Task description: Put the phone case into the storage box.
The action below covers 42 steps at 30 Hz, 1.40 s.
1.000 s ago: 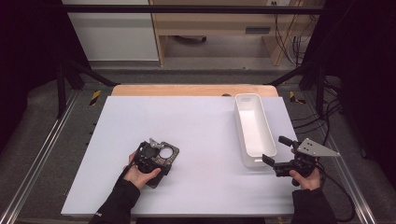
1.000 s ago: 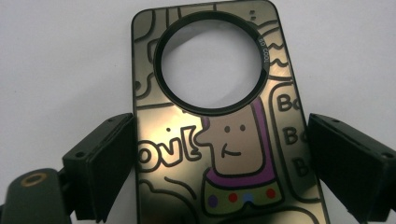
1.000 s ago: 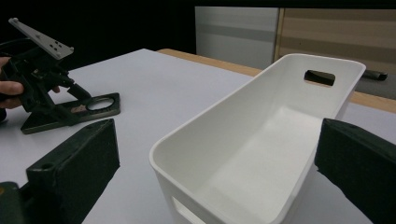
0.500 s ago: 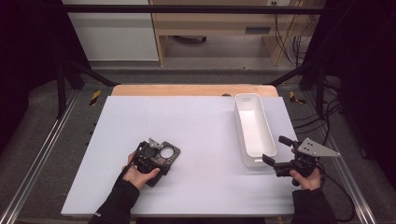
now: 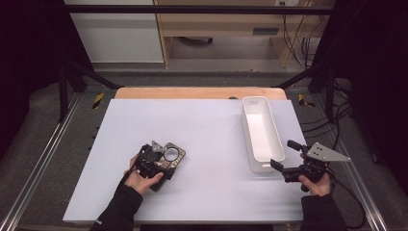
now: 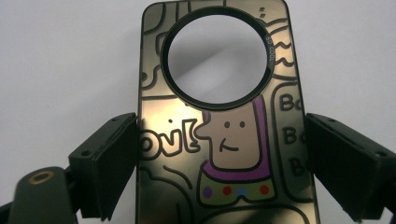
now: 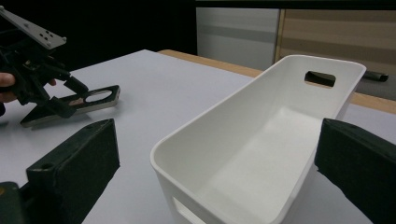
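I am seeing my left gripper [image 6: 219, 158] straddling the phone case [image 6: 224, 116] lying on the desk [image 5: 211, 125], jaws wide, not pressing; my right gripper [image 5: 288, 159] is gaping wide beside the white bin [image 5: 262, 134].

Looks like lab or test room. White table [image 5: 202, 120] sits inside black metal frame [image 5: 192, 8]. Dark curtains hang left and right. Bundles of cables [image 5: 293, 29] dangle far right. Plain wooden bench [image 5: 216, 24] and grey carpet floor [image 5: 48, 125] behind.

White table [image 5: 202, 120]: phone case [image 6: 224, 140] flat on it between the left fingers [image 6: 109, 163]; white bin [image 5: 260, 132] just ahead of the right fingers [image 7: 79, 163].
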Each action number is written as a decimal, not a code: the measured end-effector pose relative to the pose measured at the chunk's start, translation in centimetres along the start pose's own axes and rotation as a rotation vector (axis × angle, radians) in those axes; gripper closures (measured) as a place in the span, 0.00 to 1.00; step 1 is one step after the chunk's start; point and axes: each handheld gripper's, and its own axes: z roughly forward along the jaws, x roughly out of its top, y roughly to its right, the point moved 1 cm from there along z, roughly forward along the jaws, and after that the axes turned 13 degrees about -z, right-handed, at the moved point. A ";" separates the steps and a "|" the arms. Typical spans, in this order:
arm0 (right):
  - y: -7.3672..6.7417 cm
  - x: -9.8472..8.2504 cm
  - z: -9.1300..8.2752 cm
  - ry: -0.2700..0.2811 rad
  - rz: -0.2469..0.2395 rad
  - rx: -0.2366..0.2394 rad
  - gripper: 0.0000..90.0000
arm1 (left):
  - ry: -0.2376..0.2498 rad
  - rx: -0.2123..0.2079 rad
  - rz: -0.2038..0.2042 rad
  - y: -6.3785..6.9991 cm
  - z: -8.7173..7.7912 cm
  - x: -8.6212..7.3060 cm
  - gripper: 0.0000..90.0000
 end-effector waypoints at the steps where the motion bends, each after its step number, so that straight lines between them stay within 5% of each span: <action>1: 0.0 0.0 0.0 0.000 0.000 0.000 0.00 | 0.004 -0.003 -0.001 0.0 -0.1 0.0 0.13; 25: -0.2 0.2 0.0 0.003 -0.009 0.010 0.00 | 0.103 -0.059 0.049 1.0 -3.2 0.6 0.13; 42: -0.2 0.3 0.0 0.006 -0.014 0.013 0.00 | 0.156 -0.099 0.129 2.7 -5.3 0.6 0.13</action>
